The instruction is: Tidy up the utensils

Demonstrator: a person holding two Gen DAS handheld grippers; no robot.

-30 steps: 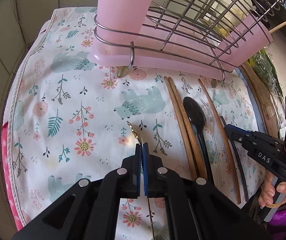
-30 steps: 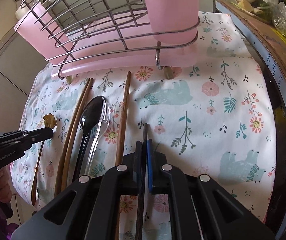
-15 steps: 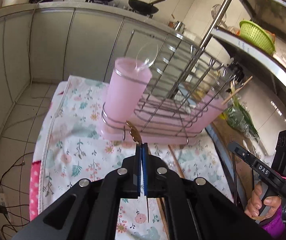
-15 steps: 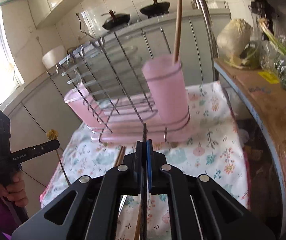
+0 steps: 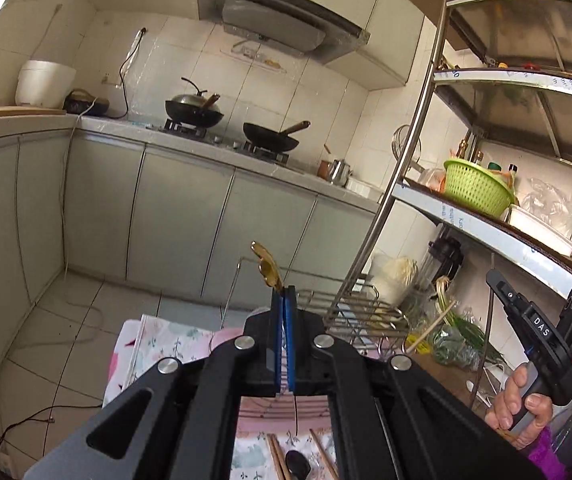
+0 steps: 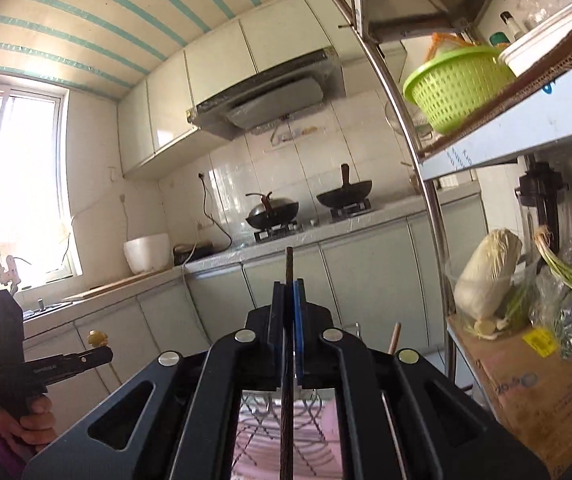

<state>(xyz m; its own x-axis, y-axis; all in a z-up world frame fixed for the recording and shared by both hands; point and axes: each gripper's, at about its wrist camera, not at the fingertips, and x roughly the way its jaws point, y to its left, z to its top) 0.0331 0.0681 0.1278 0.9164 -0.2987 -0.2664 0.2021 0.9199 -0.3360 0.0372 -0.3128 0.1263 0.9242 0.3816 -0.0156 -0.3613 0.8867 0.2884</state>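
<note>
In the left wrist view my left gripper (image 5: 283, 294) is shut on a thin utensil whose gold flower-shaped end (image 5: 265, 266) sticks up past the fingertips. My right gripper (image 6: 290, 286) is shut on a dark, thin chopstick (image 6: 289, 264) that points up and forward. Both are held high above the wire dish rack (image 5: 350, 314) and its pink tray (image 6: 326, 436). Each gripper shows in the other's view: the right gripper (image 5: 494, 276) at the right, the left gripper (image 6: 107, 354) at the left. Wooden chopsticks (image 5: 275, 460) and a black spoon (image 5: 298, 468) lie on the floral cloth (image 5: 165, 340).
A metal shelf unit (image 5: 414, 168) stands at the right with a green basket (image 6: 454, 84), a cabbage (image 6: 486, 276) and greens. One wooden chopstick tip (image 6: 394, 338) pokes up from the rack. A counter with two woks (image 5: 271, 136) runs behind.
Both grippers have risen well above the cloth and tilted up from looking down at it to looking across the kitchen. Each still holds its utensil.
</note>
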